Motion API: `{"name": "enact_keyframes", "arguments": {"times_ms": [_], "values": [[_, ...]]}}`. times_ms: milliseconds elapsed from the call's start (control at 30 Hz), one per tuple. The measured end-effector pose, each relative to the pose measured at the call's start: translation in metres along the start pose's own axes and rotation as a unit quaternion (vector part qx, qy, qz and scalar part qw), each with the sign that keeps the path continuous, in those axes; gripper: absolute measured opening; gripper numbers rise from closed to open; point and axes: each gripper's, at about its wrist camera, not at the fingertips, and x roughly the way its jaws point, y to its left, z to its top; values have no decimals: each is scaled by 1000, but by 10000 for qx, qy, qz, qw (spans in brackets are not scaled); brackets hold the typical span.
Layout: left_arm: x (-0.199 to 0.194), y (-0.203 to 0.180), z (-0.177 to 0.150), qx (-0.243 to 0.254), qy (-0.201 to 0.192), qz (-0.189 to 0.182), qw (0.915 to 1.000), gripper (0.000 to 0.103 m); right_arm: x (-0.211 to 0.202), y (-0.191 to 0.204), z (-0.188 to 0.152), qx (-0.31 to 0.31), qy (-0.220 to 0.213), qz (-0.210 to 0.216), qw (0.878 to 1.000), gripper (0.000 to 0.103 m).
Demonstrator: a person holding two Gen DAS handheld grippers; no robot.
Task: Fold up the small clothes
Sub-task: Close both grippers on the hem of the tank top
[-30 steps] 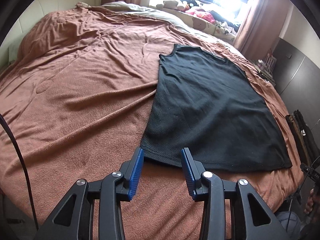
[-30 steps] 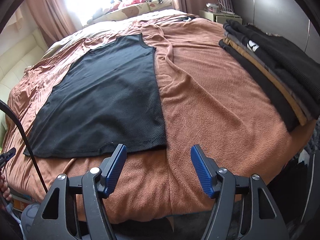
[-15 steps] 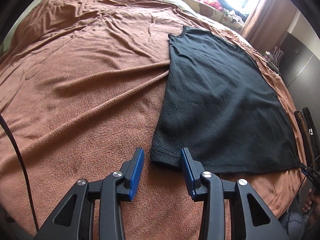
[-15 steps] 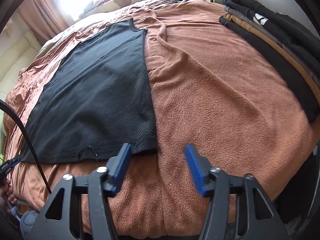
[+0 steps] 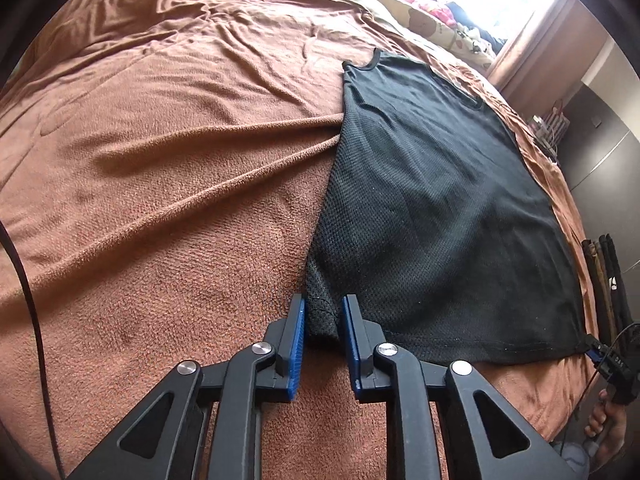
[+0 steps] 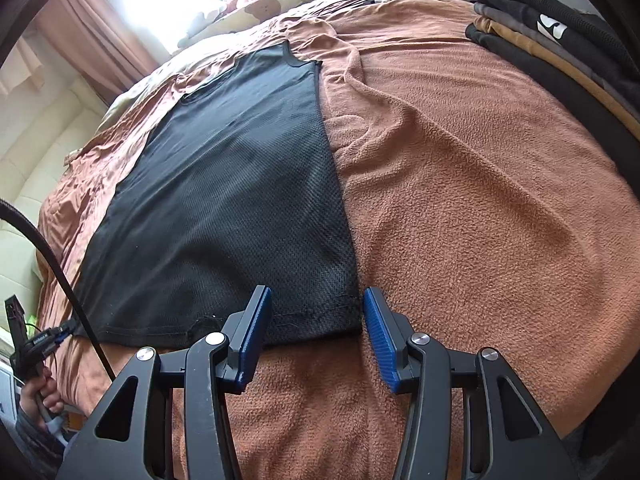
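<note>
Now the black mesh tank top (image 5: 432, 208) lies flat on the bed's brown fleece blanket (image 5: 160, 184), neckline at the far end, hem nearest. The step in hand is seizing both hem corners. The left tool (image 5: 323, 316) has just been closing and pinches the hem's left corner, fabric bunched between its blue pads. The right tool (image 6: 317, 312) has been closing too, jaws half open astride the hem's right corner, not yet pressing. Next likely calls for finishing that grip, then lifting the hem toward the neckline. Right of the top sits a stack of folded clothes (image 6: 560, 52)
</note>
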Motion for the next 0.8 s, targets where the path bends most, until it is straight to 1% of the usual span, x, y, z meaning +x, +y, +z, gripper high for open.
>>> {"name": "enact_keyframes", "arguments": {"times_ms": [33,67,100,133,167,233,300,367,433,533,600,733,800], "values": [[0,0,1,-5,2,-14,10000,10,2,-3,-1,63,17,-27,10000,35],[0,0,1,-24,3,2,10000,7,2,-4,-1,126,20,-30,9999,29],[0,0,2,-60,9,38,10000,7,2,-5,0,205,17,-12,9998,27],[-1,-1,2,-74,7,66,10000,6,1,-7,1,258,41,14,9997,21],[-2,-3,3,-68,-4,106,9999,6,-1,-6,1,279,61,34,9996,12],[-5,-6,3,-20,-46,172,9998,6,-5,-8,2,349,91,156,9992,4],[-12,-8,4,5,-141,186,9997,5,-11,-8,3,346,43,192,9992,2],[-22,-9,5,5,-261,170,9995,5,-19,-4,3,226,-43,99,9997,2],[-31,-10,8,2,-358,135,9993,5,-28,0,3,143,-117,98,9998,1],[-44,-13,11,30,-349,146,9993,5,-42,6,0,43,-219,108,9997,1],[-55,-15,12,36,-449,81,9990,5,-53,9,-1,-16,-295,130,9995,1],[-75,-19,8,107,-591,72,9982,5,-72,13,-7,-102,-408,149,9990,1],[-83,-19,4,123,-632,64,9979,5,-83,14,-10,-172,-516,48,9985,1]]}}
